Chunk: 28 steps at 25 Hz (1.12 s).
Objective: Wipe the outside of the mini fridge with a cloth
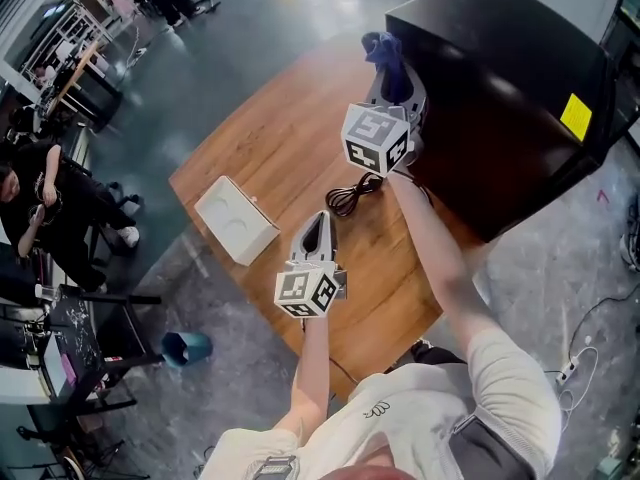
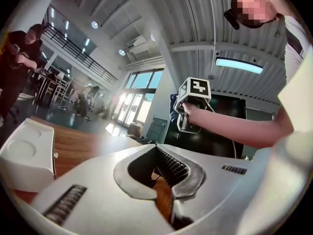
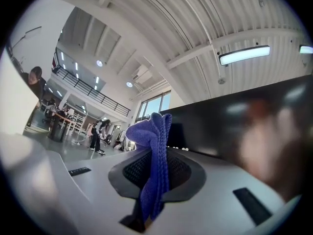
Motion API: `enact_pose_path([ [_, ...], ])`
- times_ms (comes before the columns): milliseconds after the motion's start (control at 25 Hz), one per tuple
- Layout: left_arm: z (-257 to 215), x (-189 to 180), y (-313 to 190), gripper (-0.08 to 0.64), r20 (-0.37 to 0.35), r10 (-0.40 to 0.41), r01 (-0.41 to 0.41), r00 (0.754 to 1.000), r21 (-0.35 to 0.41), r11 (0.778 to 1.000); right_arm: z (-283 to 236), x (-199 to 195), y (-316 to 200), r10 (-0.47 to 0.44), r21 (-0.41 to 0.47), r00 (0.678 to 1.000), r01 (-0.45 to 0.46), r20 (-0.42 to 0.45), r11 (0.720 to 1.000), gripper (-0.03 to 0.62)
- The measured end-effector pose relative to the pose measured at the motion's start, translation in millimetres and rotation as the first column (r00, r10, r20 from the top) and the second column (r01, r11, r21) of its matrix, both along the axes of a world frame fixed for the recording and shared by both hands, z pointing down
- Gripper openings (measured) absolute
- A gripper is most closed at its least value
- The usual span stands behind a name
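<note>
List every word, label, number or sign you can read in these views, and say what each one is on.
No text is legible in any view.
Yellow sticker on the mini fridge: any print is too small to read.
Right gripper's cube and left gripper's cube: black-and-white square patterns, no words.
Small mark on the person's white shirt: too small to read.
Blue cloth: no tag or print showing.

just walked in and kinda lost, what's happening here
A person is holding a claw in each hand. The right claw is shut on a blue cloth, raised beside the black fridge that stands on the table; actual contact can't be made out. The left claw hangs shut and empty over the table.
</note>
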<state>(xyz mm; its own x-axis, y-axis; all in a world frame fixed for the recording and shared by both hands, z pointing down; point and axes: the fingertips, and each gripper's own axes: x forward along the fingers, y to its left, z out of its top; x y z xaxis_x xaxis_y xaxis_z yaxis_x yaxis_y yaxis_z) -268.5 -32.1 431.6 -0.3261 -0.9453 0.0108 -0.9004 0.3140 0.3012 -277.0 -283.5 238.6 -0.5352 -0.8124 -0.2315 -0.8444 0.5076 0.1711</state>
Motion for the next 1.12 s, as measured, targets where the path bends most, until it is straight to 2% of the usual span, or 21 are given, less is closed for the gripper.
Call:
enact_pose_path([
  [200, -8.2, 9.4, -4.4, 0.005, -0.002, 0.021, -0.021, 1.000, 0.026, 0.999, 2.5, 15.9, 4.6, 0.039, -0.008, 0.999, -0.039, -0.008, 0.999, 0.061],
  [520, -20.7, 37.3, -14.3, 0.005, 0.020, 0.095, -0.096, 0.995, 0.032, 0.995, 0.4, 72.7, 13.6, 0.086, -0.015, 0.996, -0.086, 0.018, 0.996, 0.061],
  [720, -32.1, 62.8, -24.7, 0.005, 0.024, 0.147, -0.148, 0.989, 0.064, 0.987, 2.6, 123.5, 23.2, 0.142, 0.005, 0.990, -0.142, 0.023, 0.990, 0.061],
  [920, -41.9, 94.2, -34.2, 0.005, 0.042, 0.214, -0.217, 0.976, 0.065, 0.974, 2.5, 182.2, 30.2, 0.202, 0.005, 0.978, -0.203, 0.041, 0.979, 0.061],
  [1120, -45.6, 111.1, -39.3, 0.005, 0.030, 0.244, -0.246, 0.969, 0.081, 0.966, 2.7, 225.9, 35.0, 0.242, 0.004, 0.969, -0.243, 0.049, 0.970, 0.061],
])
